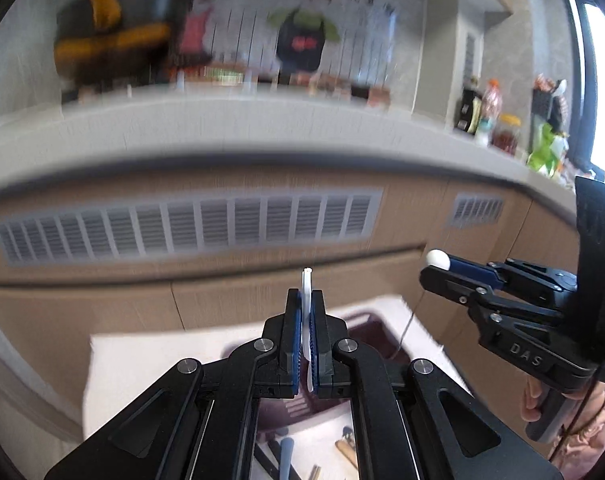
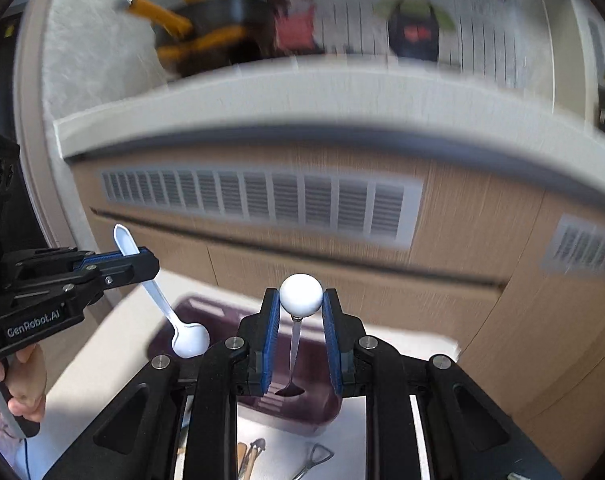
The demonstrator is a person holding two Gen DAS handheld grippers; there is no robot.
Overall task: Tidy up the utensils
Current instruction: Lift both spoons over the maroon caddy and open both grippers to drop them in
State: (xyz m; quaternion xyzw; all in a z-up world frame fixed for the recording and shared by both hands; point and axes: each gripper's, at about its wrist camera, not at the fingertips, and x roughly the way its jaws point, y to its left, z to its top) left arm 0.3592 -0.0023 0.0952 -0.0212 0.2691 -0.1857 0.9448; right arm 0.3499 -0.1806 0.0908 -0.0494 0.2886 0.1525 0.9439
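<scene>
Left tongs (image 1: 306,304) clamped white spoon (image 2: 188,342); right tongs (image 2: 301,308) gripped ball-topped spoon (image 2: 301,295) above maroon bin (image 2: 222,320).

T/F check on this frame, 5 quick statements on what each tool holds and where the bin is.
1. The left tool grips a white plastic spoon by its handle, bowl hanging down. True.
2. The right tool is empty. False: it is shut on a small metal spoon with a white ball end, clamped at the ball.
3. The dark maroon plastic bin sits on the white table below both tools. True.
4. Both spoons already lie inside the bin. False: both are held in the air above it.
5. More utensils lie on the table, nearer than the bin. True.
</scene>
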